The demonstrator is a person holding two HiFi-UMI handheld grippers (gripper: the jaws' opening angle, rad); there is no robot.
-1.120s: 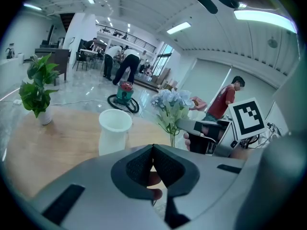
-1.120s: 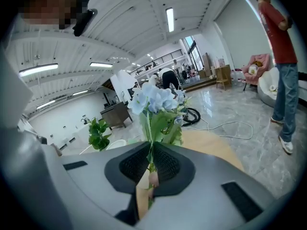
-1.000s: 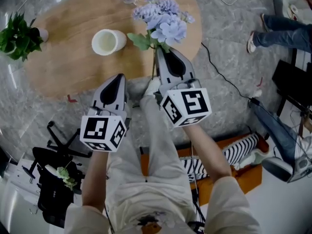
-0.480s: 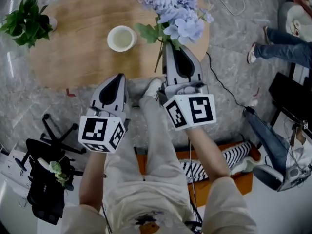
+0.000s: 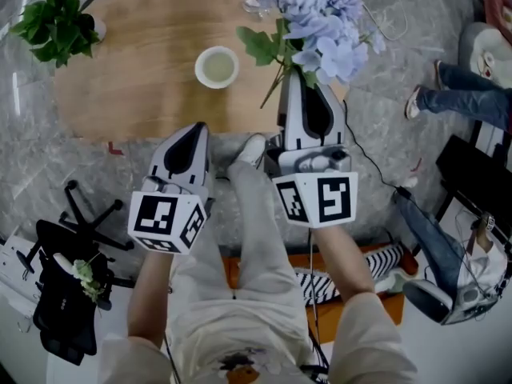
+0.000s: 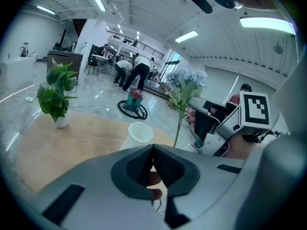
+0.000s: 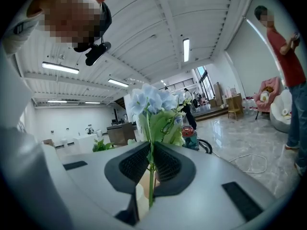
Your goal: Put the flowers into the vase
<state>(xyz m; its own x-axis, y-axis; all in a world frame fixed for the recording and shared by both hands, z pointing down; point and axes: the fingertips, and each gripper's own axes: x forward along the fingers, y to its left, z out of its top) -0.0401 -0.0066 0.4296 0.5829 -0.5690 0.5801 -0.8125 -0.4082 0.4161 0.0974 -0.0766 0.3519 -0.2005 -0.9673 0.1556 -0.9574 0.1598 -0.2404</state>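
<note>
A person stands over a low wooden table [image 5: 144,70] with a pair of hand-held tongs in each hand, marker cubes nearest the camera. The left gripper [image 5: 194,128] is clenched on nothing, its pads meeting at the tip in the left gripper view, and it points down toward the near edge of the table. The right gripper [image 5: 306,77] grasps the flowers [image 5: 320,22], a bunch of pale blue blooms with green leaves, by a thin green stem [image 7: 150,176] pinched between its pads in the right gripper view. The blooms stand above and beyond the jaws, clear of the table. The stem's bare lower end [image 5: 270,96] hangs down on the left side of the right gripper.

Just beyond the left gripper's tip, the white vase [image 5: 217,67] stands upright on the table with its mouth open and nothing in it. From the held stem, the vase lies to the left and lower. The stem's long axis runs close to upright, tilted a little, with its cut end nearer the vase. The empty left gripper is the closer of the two to the vase, but the right one carries the bunch. The likely next move is to carry the bunch left until the cut end is over the mouth, then lower it. A potted plant [image 5: 58,29] sits at the table's far left corner.
</note>
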